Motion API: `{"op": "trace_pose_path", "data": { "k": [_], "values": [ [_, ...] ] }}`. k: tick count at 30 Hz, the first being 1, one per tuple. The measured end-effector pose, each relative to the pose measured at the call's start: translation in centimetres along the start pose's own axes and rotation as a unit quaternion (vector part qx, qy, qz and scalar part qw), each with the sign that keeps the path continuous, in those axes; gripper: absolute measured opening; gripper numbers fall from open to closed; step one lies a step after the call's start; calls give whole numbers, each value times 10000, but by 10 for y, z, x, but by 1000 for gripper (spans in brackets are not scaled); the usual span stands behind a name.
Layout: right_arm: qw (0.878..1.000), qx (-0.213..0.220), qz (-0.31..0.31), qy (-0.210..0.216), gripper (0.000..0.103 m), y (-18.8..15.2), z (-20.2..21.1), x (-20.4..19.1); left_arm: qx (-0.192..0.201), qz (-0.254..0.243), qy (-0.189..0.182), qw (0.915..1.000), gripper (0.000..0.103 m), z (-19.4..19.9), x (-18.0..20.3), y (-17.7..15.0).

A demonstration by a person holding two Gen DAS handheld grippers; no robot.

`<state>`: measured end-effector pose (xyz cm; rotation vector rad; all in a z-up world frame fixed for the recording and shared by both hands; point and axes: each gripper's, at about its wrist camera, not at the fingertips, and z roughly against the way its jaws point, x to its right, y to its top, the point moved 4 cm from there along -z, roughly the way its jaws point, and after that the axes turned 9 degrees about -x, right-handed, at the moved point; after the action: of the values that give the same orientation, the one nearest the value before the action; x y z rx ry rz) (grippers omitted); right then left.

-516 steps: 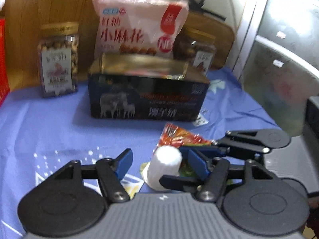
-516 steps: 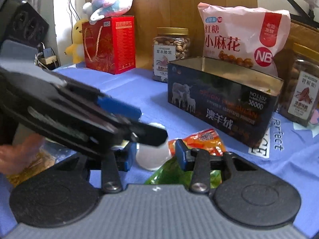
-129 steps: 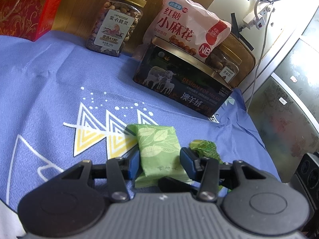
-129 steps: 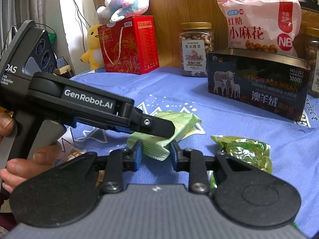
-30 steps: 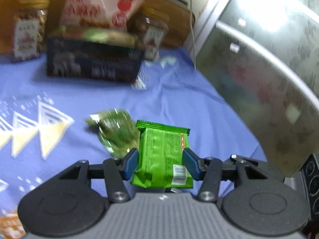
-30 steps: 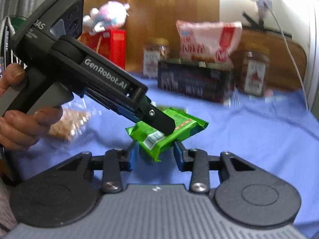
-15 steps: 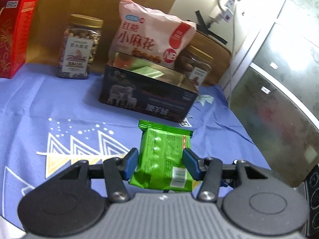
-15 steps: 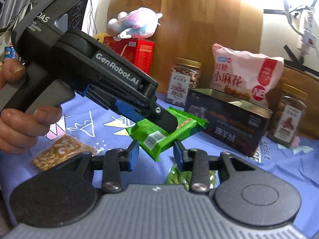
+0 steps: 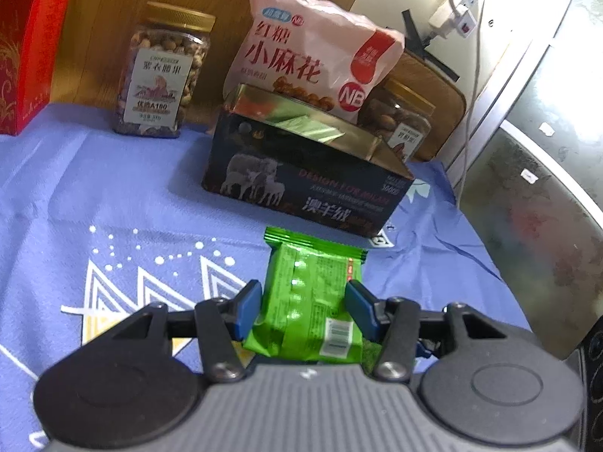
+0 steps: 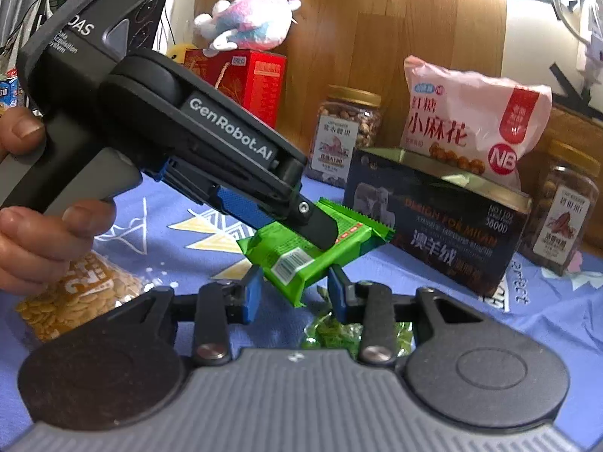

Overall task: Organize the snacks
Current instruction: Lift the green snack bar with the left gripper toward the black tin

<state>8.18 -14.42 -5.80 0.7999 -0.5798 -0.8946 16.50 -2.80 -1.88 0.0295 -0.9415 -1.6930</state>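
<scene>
A bright green snack packet (image 9: 301, 263) hangs above the blue tablecloth, gripped at its sides by the blue pads of my left gripper (image 9: 305, 297), which is shut on it. In the right wrist view the same packet (image 10: 286, 248) slopes down from the left gripper's fingers (image 10: 320, 229), and its near end with the barcode sits pinched in my right gripper (image 10: 294, 286). A dark open tin box (image 9: 301, 188) with sheep printed on it stands just beyond the packet, its gold inside showing; it is also at the right (image 10: 433, 218).
Behind the tin stand a pink snack bag (image 9: 312, 56), a nut jar (image 9: 162, 75), a second jar (image 9: 399, 124) and a red box (image 9: 26, 45). A seed packet (image 10: 75, 293) and a green wrapped snack (image 10: 331, 331) lie on the cloth. A grey cabinet (image 9: 546, 188) borders the right.
Both grippers have carried the green packet across the cloth toward the tin, which now looks nearer and straight ahead in the left wrist view. Both grips are unchanged.
</scene>
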Motion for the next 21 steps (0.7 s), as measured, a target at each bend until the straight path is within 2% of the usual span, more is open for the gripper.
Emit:
{"op": "trace_pose_path", "data": {
  "k": [4,8,21],
  "values": [
    [9998,-131,-148,78,40,0,-5,3,-57,31,22,10000,49,-6,-2,0],
    [9996,-274,-53,-20,40,-1,-10,-2,-91,65,55,9999,49,-10,-3,-2],
    [9994,-271,97,-170,40,-1,-6,-5,-68,87,30,9999,49,-8,-4,-2]
  ]
}}
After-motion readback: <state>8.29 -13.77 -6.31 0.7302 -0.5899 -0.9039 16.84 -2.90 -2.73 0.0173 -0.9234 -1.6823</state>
